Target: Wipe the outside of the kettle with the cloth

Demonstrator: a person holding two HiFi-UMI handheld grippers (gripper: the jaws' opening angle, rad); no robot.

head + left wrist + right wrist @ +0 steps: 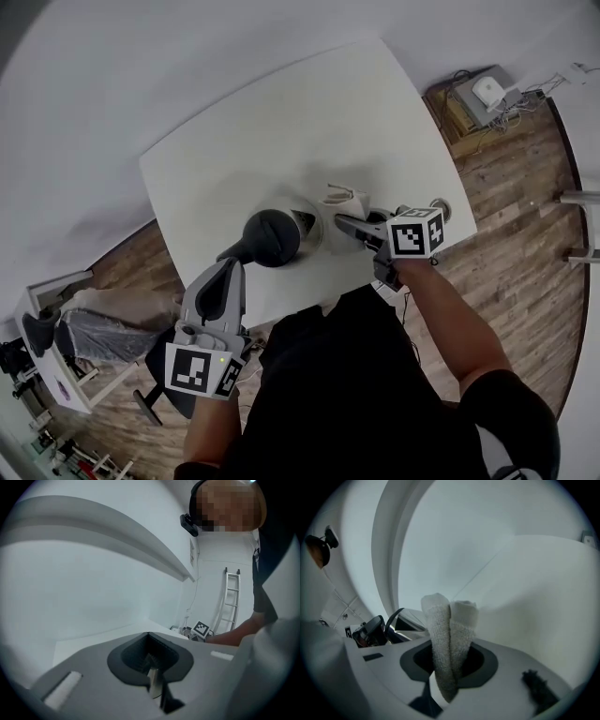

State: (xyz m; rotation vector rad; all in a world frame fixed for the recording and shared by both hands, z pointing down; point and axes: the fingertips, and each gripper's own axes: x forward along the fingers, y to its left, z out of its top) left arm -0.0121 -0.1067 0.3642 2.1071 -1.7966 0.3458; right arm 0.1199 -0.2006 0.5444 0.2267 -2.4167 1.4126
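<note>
**Cloth clamped in the right claw, kettle just beside it**

The folded white cloth (450,634) is pinched tight between the jaws of the right gripper (339,219) and is held over the white table (281,122), just to the right of the dark kettle (271,237), which is standing near the table's front edge. The left gripper (229,266) is held low by the kettle's near side, its jaws pressed together with nothing between them.

The table (281,112) is bare over its far half, leaving free room there. The kettle (272,236) stands near the front edge, blocking the straight way between the left gripper (228,267) and the right gripper (342,221) with its cloth (345,199).
</note>
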